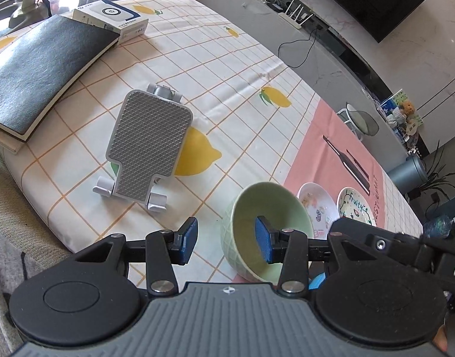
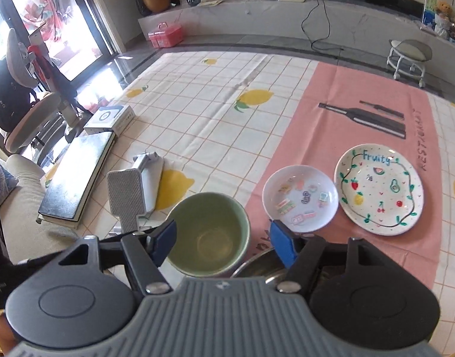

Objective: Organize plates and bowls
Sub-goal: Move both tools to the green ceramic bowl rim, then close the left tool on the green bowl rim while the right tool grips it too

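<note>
A pale green bowl [image 1: 267,232] [image 2: 208,235] stands on the lemon-print tablecloth. My left gripper [image 1: 226,239] is open, its right pad over the bowl's mouth and its left pad outside the rim. My right gripper [image 2: 223,238] is open above the same bowl, one pad on each side of it, not touching. A small white plate with stickers [image 2: 300,197] [image 1: 316,205] and a larger "Fruity" plate [image 2: 379,189] [image 1: 357,206] lie side by side on the pink part of the cloth. A metal bowl's rim [image 2: 257,263] shows under my right gripper.
A grey tablet stand [image 1: 148,145] [image 2: 127,199] stands left of the bowl. A black notebook [image 1: 40,68] [image 2: 77,175] and a white box [image 1: 111,19] [image 2: 110,117] lie at the table's far left. A stool [image 2: 409,53] stands on the floor beyond the table.
</note>
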### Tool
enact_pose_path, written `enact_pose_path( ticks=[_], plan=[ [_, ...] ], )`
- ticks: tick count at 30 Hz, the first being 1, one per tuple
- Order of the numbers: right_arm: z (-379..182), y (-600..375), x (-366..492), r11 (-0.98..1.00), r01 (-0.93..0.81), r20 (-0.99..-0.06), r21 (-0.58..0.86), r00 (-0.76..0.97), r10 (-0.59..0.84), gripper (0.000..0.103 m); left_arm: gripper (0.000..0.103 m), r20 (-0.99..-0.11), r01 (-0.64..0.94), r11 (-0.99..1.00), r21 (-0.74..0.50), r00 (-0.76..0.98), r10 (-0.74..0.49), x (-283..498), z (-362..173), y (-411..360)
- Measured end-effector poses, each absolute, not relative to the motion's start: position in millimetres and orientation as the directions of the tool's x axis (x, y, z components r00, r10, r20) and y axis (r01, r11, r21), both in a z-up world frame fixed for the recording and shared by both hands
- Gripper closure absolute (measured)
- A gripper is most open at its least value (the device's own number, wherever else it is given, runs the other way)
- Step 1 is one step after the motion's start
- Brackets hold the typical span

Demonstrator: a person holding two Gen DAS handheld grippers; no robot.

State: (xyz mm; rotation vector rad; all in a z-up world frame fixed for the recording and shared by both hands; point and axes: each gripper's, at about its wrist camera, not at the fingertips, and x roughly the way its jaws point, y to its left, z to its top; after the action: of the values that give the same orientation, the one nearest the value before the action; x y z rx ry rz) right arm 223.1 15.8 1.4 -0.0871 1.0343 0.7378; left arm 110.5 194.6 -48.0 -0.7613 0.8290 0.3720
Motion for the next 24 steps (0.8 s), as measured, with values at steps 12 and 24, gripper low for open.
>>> enact_pose_path(
  ticks=[12,24],
  plan=[
    [-35.2,57.8,262.7,0.804,-0.560,-0.902,0.200,0.215,0.374,0.056,0.055,-0.812,-0.615,0.642,-0.458,0.583,-0.022,122.0,-66.1,199.6],
    [-63.6,69.0,269.4,0.808,-0.568,-0.937,0.156,0.175,0.303,0.079,0.058,-0.840,-0.646,0.617,-0.449,0.541,-0.045,126.9,-77.3,202.5]
  ],
)
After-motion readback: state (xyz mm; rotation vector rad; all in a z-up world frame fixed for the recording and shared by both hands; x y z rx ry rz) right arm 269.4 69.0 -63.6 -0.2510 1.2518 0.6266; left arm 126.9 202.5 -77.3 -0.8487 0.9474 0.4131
